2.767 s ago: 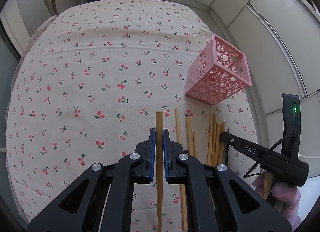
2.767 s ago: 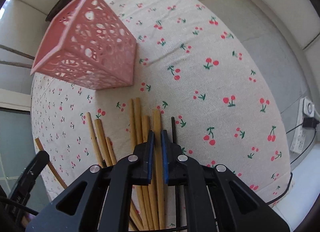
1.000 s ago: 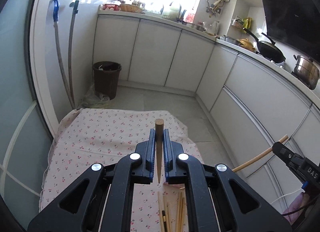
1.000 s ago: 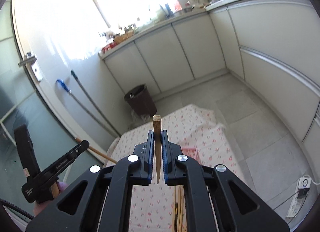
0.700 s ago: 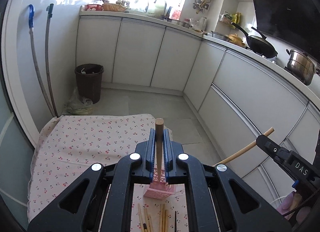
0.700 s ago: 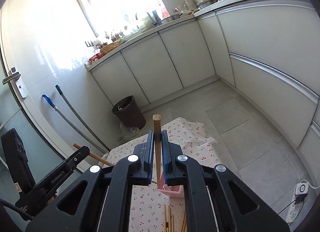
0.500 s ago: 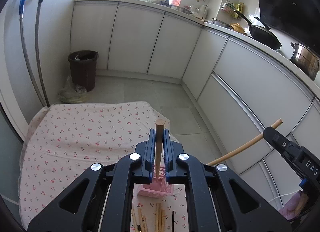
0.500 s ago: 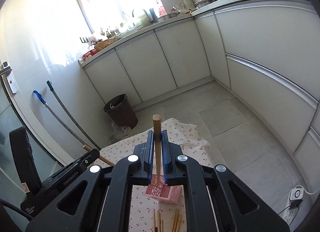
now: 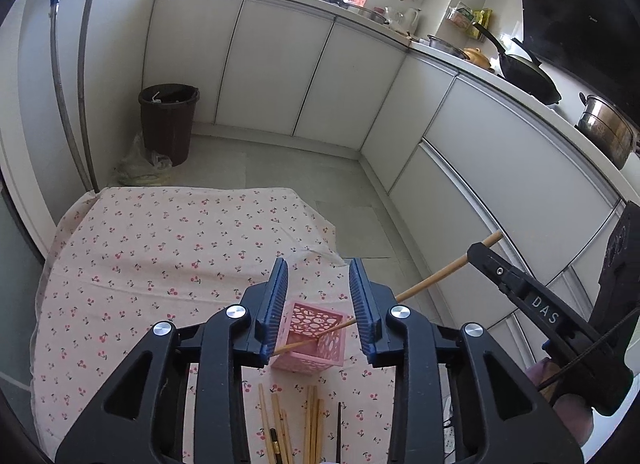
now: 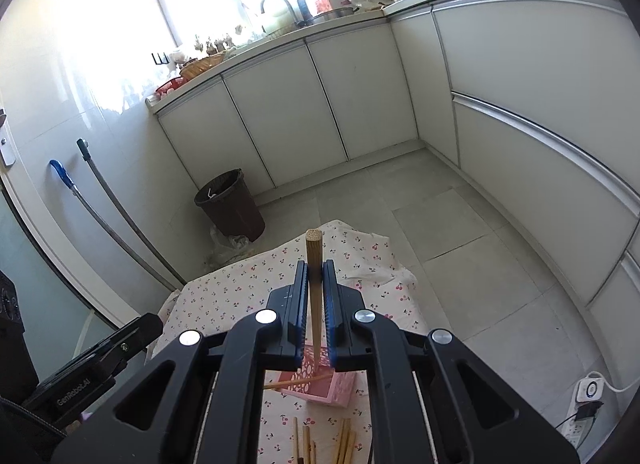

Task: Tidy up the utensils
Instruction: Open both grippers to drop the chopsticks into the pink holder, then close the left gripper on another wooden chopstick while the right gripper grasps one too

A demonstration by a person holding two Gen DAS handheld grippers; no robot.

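A pink perforated basket (image 9: pixel 310 338) stands on the cherry-print cloth (image 9: pixel 160 248). My left gripper (image 9: pixel 318 304) is open and empty, high above the basket. A wooden chopstick (image 9: pixel 316 340) lies slanted in the basket. My right gripper (image 10: pixel 316 304) is shut on another wooden chopstick (image 10: pixel 314 264), held upright over the basket (image 10: pixel 320 382). It also shows at the right in the left wrist view (image 9: pixel 492 264). Several loose chopsticks (image 9: pixel 296 420) lie on the cloth in front of the basket.
White kitchen cabinets (image 9: pixel 280 72) run along the back and right. A dark bin (image 9: pixel 168 120) stands on the floor beyond the table. Two mop handles (image 9: pixel 68 76) lean at the left. A power strip (image 10: pixel 588 392) lies on the floor at right.
My left gripper has opened and its chopstick has dropped into the pink basket. My right gripper, still holding its chopstick, has moved over the basket.
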